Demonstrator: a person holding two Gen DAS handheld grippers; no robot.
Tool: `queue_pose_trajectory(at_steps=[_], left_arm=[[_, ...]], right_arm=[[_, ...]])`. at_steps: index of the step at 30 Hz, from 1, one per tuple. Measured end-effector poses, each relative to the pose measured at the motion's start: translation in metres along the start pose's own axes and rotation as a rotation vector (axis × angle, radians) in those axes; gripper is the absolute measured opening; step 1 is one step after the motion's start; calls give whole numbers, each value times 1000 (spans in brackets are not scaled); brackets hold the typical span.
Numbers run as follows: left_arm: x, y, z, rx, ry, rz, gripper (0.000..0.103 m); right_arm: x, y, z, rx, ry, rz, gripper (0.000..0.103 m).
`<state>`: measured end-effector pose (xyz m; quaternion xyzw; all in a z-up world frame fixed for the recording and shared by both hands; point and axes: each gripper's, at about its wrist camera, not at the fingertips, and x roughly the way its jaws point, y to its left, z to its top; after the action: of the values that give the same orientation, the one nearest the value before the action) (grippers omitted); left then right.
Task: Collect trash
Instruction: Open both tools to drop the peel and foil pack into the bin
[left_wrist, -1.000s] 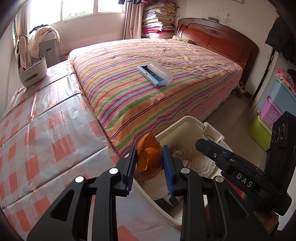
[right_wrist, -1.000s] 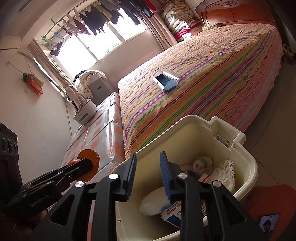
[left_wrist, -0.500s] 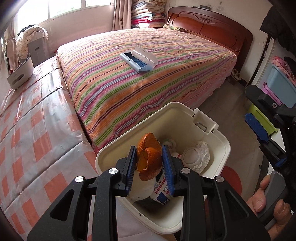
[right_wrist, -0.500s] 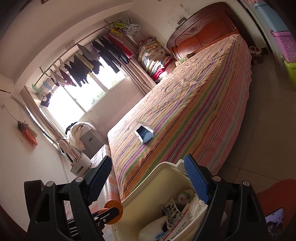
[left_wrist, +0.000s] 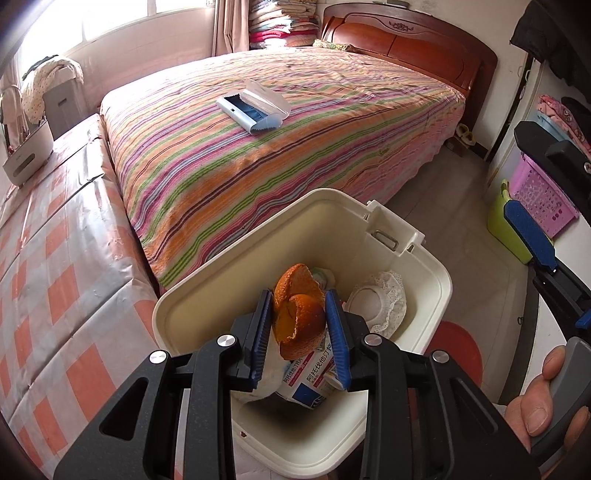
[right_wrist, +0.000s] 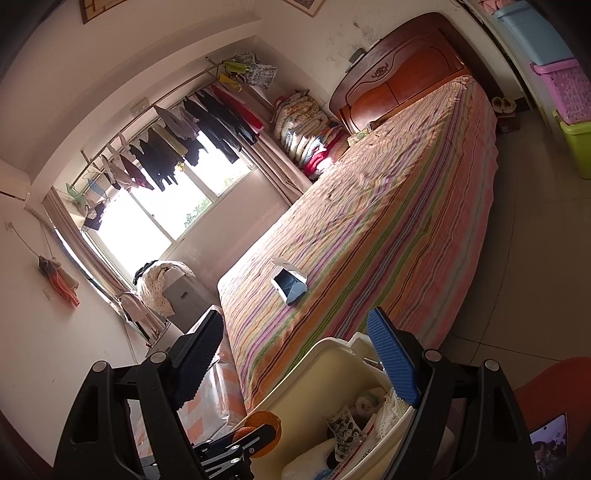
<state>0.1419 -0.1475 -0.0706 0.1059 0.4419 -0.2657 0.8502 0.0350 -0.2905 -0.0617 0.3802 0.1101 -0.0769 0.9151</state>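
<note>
The left tool (left_wrist: 298, 325) gripped an orange peel (left_wrist: 297, 314) over the open white bin (left_wrist: 207, 295), its jaws easing apart, while the right tool (right_wrist: 295, 358) stood wide and empty; released too near the rim, the curled peel could have tumbled onto the floor.

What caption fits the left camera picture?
Left gripper holds orange peel over the white bin.

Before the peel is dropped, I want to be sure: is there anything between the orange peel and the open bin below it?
Nothing visible blocks it. The orange peel, between the left gripper pads, hangs directly above the lidless white bin; only earlier trash lies underneath.
</note>
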Motion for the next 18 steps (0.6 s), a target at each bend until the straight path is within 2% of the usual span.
queue_pose_trajectory(at_steps=[7, 9, 13, 15, 17, 18], left_arm=[[-3, -6, 0, 4, -13, -4, 34], [-5, -7, 1, 3, -23, -2, 43], [-10, -10, 2, 1, -41, 0, 51], [-14, -10, 2, 0, -57, 12, 63], [-19, -10, 1, -2, -72, 27, 65], [-22, -9, 1, -5, -75, 35, 71]], right_arm=[[-4, 1, -1, -4, -6, 2, 78], [-6, 1, 0, -8, -12, 3, 78], [-10, 2, 0, -9, -17, 1, 78], [-12, 1, 0, -11, -24, -2, 78], [-15, 0, 2, -16, -33, -4, 78], [-16, 0, 1, -20, -36, -8, 78]])
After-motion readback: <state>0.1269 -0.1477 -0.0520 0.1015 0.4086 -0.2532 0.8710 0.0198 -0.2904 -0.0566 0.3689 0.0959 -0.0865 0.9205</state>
